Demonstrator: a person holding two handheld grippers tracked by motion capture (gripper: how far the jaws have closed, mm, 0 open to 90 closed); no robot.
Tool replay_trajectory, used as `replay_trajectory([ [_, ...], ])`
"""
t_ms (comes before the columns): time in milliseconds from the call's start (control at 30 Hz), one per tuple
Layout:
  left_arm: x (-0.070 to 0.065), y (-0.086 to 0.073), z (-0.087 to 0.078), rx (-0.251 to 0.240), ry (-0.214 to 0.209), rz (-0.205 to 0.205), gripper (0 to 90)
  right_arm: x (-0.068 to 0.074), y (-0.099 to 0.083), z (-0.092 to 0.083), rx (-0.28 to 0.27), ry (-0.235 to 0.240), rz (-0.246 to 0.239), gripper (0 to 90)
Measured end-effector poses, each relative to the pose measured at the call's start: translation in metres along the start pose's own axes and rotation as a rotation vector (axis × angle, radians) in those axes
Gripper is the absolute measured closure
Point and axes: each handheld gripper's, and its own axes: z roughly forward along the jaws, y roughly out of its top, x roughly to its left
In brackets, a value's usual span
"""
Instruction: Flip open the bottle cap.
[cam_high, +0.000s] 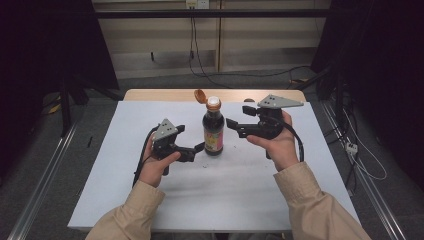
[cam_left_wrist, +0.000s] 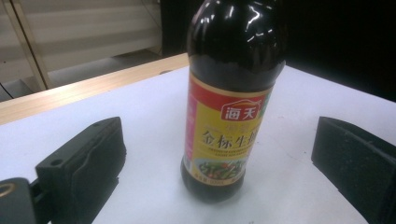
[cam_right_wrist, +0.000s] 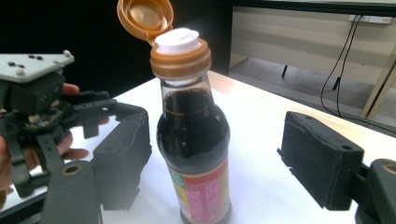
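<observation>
A dark soy sauce bottle (cam_high: 213, 131) with a red and yellow label stands upright in the middle of the white table (cam_high: 225, 190). Its orange flip cap (cam_high: 200, 96) hangs open to the left of the white spout. My left gripper (cam_high: 197, 149) is just left of the bottle's base, open, its tips near the label. In the left gripper view the bottle (cam_left_wrist: 229, 107) stands ahead between the two wide-apart jaws, untouched. My right gripper (cam_high: 237, 121) is open at the right of the bottle's shoulder. The right gripper view has the bottle (cam_right_wrist: 194, 140) and open cap (cam_right_wrist: 144, 16) between its spread jaws, clear of both.
A wooden table edge (cam_high: 160, 94) runs behind the white surface. Cables (cam_high: 360, 155) lie on the floor at the right, and metal rails (cam_high: 45, 175) run along both sides of the table. Beyond the bottle in the right gripper view is the left gripper (cam_right_wrist: 37, 93) in its hand.
</observation>
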Motion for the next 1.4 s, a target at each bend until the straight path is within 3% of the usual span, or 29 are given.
replay_trajectory([
  [67,0.001,0.000,-0.006,-0.002,0.004,0.013,2.8,0.000,-0.003,0.000,0.005,-0.003,-0.005,24.3],
  [367,0.006,-0.008,-0.027,-0.018,-0.010,-0.009,2.9,-0.002,-0.019,-0.006,0.011,-0.011,-0.005,24.3],
  [900,0.012,-0.022,-0.049,0.011,0.003,0.001,2.9,-0.007,-0.057,-0.024,0.022,-0.021,0.004,24.4],
  [1400,0.019,-0.033,-0.070,0.016,0.015,-0.021,2.9,-0.012,-0.093,-0.041,0.026,-0.040,0.015,24.7],
])
